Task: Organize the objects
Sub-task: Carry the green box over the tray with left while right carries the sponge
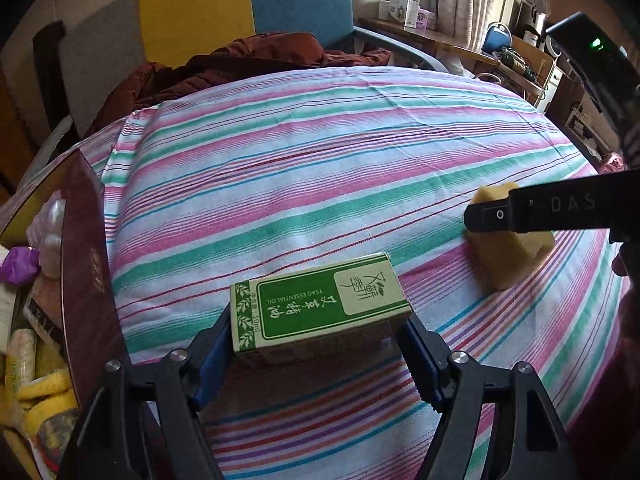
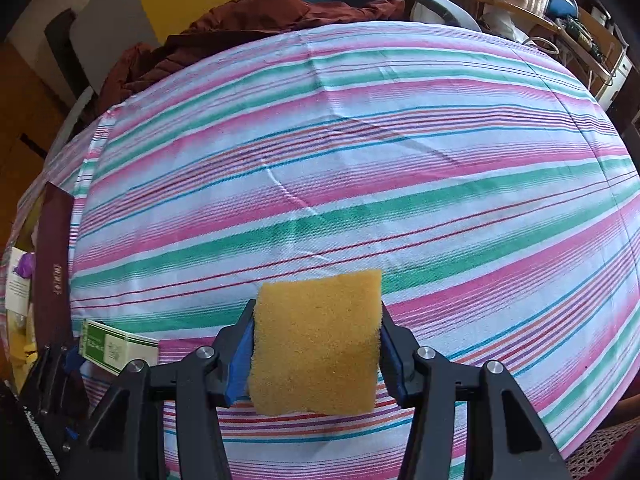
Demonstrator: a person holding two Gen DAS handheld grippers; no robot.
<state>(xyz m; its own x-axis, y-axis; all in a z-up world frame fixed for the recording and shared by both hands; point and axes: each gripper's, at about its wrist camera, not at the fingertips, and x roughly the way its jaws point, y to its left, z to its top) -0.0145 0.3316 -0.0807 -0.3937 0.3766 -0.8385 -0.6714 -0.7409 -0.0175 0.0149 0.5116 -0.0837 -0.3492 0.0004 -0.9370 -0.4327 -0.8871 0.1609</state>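
- Two items are being held at once: you're gripping the green-and-white box [image 1: 320, 306] in your left gripper [image 1: 320, 354], both blue pads [image 1: 214, 354] pressing on its sides, with most of the box sticking out beyond the fingertips.
- You're squeezing the yellow sponge [image 2: 318, 344] in your right gripper [image 2: 316, 354]; it's sitting between the fingers, bulging past the tips, and its sides are looking pinched in.
- Both items are hovering close over the striped cloth [image 1: 320, 168]; whether either is touching it, can't tell.
- Left of your left fingers, the dark red bin [image 1: 86, 264] is already holding several things, including a purple item [image 1: 18, 264] and yellow fabric [image 1: 44, 396], so some sorting is looking done.
- Nothing else loose is showing on the cloth ahead of either gripper.
- My read: you're nearing the end, with the box and sponge still waiting to go in, probably into that bin.
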